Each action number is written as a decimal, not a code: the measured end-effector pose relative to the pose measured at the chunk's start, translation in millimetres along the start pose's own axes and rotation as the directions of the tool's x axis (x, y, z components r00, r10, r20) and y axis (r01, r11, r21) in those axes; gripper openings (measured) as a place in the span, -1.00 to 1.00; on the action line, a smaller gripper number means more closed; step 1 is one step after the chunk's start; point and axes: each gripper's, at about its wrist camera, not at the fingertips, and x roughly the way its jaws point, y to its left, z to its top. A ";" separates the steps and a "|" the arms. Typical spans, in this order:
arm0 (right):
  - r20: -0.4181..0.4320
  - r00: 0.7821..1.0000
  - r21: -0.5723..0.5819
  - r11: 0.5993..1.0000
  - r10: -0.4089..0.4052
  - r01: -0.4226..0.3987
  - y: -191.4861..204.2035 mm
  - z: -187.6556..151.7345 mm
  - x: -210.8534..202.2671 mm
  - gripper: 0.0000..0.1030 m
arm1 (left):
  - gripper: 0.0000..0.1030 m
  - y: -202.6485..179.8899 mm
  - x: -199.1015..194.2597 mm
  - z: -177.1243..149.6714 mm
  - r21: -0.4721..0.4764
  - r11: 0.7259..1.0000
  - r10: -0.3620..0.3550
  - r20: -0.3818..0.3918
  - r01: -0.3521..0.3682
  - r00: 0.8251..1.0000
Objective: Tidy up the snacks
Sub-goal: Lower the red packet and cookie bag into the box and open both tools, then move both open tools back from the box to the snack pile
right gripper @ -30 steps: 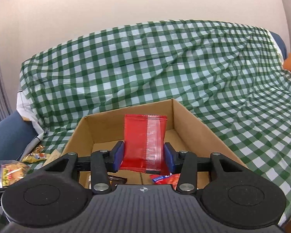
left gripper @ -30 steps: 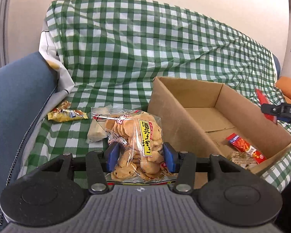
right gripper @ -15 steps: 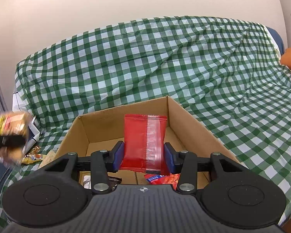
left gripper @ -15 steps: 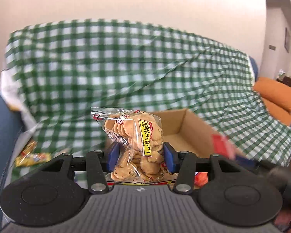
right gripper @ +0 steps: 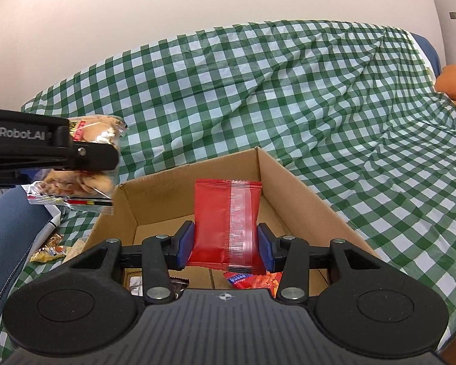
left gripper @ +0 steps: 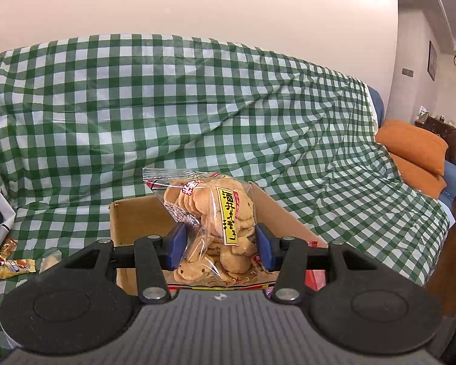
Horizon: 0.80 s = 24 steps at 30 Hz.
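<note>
Green-and-white checked cloth (left gripper: 197, 115) drapes a sofa against a pale wall, with an orange cushion (left gripper: 416, 149) at the far right. On the seat sits an open cardboard box (right gripper: 304, 200), its walls upright and its floor partly visible. The left tongs (left gripper: 219, 245) are clamped on a clear bag of round crackers (left gripper: 209, 222) with a yellow label, held upright in the air in front of the box; in the right wrist view the same bag (right gripper: 85, 164) hangs to the left of the box's left wall, raised above the rim. The right tongs (right gripper: 226, 245) are clamped on a red packet (right gripper: 225, 222), upright above the box's near half. Beneath it, on the box floor, lies a red snack pack with a blue label (right gripper: 249, 279) and, to the left, a dark wrapper (right gripper: 155, 283), mostly hidden. Left of the box, on the cloth, lie small yellow wrapped sweets (left gripper: 10, 266) and a pale packet (left gripper: 50, 260) just beside them.
</note>
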 end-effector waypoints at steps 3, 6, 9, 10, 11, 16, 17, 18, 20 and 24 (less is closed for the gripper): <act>-0.001 1.000 0.000 1.000 0.001 -0.001 -0.6 -0.2 0.2 -0.10 | 0.05 -1.3 3.0 1.6 -0.010 1.000 0.003 -0.004 -0.003 1.000; -0.001 1.000 0.000 1.000 0.001 -0.001 -0.8 -0.1 0.2 -0.10 | 0.05 -1.9 4.1 3.1 -0.009 1.000 0.004 -0.005 -0.004 1.000; 0.000 1.000 -0.001 1.000 0.001 -0.001 -0.6 -0.5 0.2 -0.09 | 0.05 -0.7 3.9 3.9 -0.012 1.000 0.002 -0.006 -0.002 1.000; 0.000 1.000 -0.003 1.000 0.002 -0.002 -0.6 -0.6 0.2 -0.09 | 0.05 -0.3 3.0 3.9 -0.012 1.000 -0.003 -0.005 0.002 1.000; 0.000 1.000 -0.004 1.000 0.002 -0.002 -0.5 -1.0 0.3 -0.08 | 0.10 -0.7 3.2 4.7 -0.012 1.000 -0.015 -0.005 0.015 1.000; -0.013 1.000 -0.013 1.000 -0.018 0.018 2.1 -3.0 3.1 0.44 | 0.70 -8.8 4.1 0.9 0.036 0.999 -0.023 -0.013 0.023 1.000; -0.011 1.000 -0.015 1.000 -0.027 0.027 2.3 -3.3 2.7 0.52 | 0.69 -8.2 1.3 -2.3 0.042 0.999 -0.027 -0.005 0.027 1.000; -0.007 1.000 -0.014 0.999 -0.029 0.029 1.9 -3.0 2.0 0.51 | 0.69 -5.9 -2.5 -6.2 0.041 0.999 -0.028 0.005 0.028 1.000; -0.008 1.000 -0.011 1.000 -0.028 0.027 0.9 -3.3 1.6 0.50 | 0.58 1.4 -11.6 -15.3 0.034 0.999 -0.027 0.030 0.026 0.999; -0.006 0.999 -0.032 0.999 -0.032 0.032 4.4 -5.6 0.3 0.50 | -0.07 27.8 -33.8 -37.6 0.051 0.998 -0.024 0.064 0.020 0.998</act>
